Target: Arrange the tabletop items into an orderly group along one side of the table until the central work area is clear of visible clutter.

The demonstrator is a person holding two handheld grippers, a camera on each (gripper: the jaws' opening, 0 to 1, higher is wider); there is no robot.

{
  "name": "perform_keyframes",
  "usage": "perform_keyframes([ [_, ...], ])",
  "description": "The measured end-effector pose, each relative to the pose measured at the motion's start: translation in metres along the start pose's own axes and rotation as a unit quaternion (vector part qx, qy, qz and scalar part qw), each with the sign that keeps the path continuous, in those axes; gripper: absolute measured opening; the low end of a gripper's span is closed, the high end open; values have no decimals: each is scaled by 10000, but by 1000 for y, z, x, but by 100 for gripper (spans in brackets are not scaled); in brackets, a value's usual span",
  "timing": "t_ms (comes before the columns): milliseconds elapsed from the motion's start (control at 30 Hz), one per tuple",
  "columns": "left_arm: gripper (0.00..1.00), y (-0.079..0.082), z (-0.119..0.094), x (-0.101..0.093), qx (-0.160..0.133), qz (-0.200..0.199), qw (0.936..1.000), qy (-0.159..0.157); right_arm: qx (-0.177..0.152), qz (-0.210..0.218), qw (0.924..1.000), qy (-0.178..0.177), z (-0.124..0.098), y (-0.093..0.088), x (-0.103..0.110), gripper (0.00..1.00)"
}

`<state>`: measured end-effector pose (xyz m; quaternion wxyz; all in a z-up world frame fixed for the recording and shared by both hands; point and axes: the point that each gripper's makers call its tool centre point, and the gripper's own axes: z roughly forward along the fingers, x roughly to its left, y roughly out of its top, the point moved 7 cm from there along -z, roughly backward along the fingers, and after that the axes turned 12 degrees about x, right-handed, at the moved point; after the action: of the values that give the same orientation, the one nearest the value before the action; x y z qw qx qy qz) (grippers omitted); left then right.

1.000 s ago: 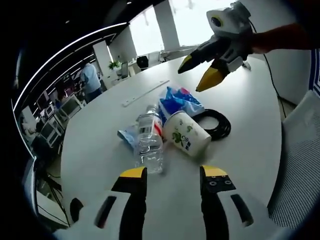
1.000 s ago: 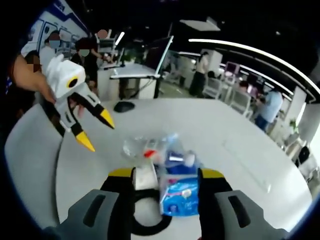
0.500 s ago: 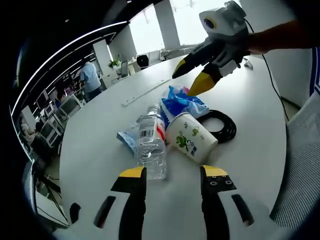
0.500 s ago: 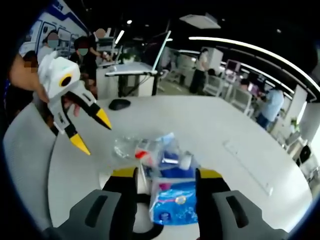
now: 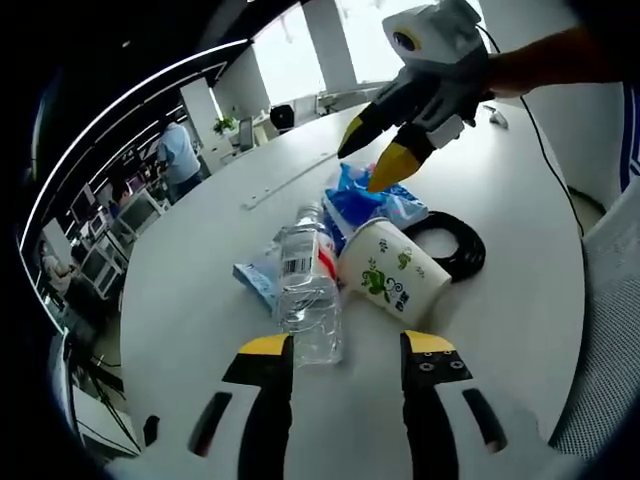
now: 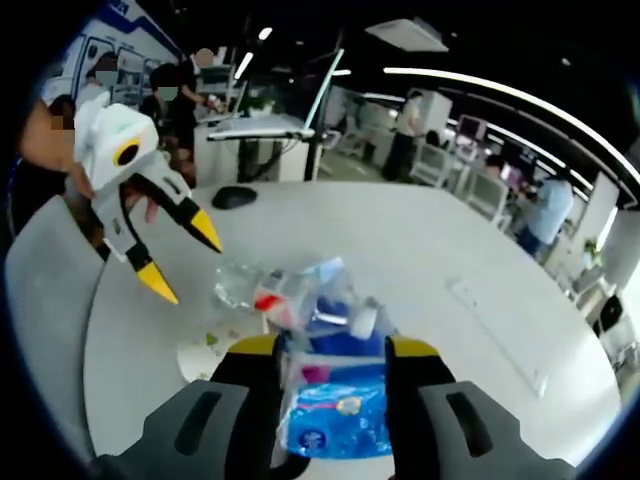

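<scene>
The round white table (image 5: 190, 270) carried a tight cluster of clutter near its middle: a clear plastic water bottle (image 5: 305, 290) lying on its side, a white paper cup (image 5: 393, 280) with green print tipped over just beside it, a blue tissue pack (image 5: 375, 205) behind the cup, and a coiled black cable (image 5: 455, 250) touching the cup's far side. The left gripper (image 5: 345, 345) hovered low with its jaws spread wide, the bottle's base just ahead of them. The right gripper (image 6: 332, 348) stood with jaws parted around the tissue pack (image 6: 335, 415), though a firm grip could not be judged. A computer mouse (image 6: 233, 197) sat near the table's far edge. Beyond lay an open office with desks, ceiling light strips and several people.
</scene>
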<state>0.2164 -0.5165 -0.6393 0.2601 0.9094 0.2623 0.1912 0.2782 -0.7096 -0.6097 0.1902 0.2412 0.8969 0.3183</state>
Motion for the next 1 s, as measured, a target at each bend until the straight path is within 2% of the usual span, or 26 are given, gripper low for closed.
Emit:
perform_keyframes([
  [133, 41, 2, 4, 4, 26, -41, 10000, 34, 2, 10, 10000, 12, 2, 1, -1, 37],
  [233, 41, 4, 7, 5, 4, 121, 9999, 25, -23, -5, 10000, -5, 3, 2, -2, 37],
  [767, 40, 16, 26, 16, 144, 347, 9992, 132, 40, 115, 9999, 67, 11, 1, -11, 37],
  [933, 34, 15, 29, 21, 262, 467, 9983, 237, 71, 119, 9999, 99, 15, 1, -11, 37],
  [1000, 32, 13, 30, 25, 313, 312, 9987, 234, 77, 136, 9998, 118, 17, 1, -11, 37],
])
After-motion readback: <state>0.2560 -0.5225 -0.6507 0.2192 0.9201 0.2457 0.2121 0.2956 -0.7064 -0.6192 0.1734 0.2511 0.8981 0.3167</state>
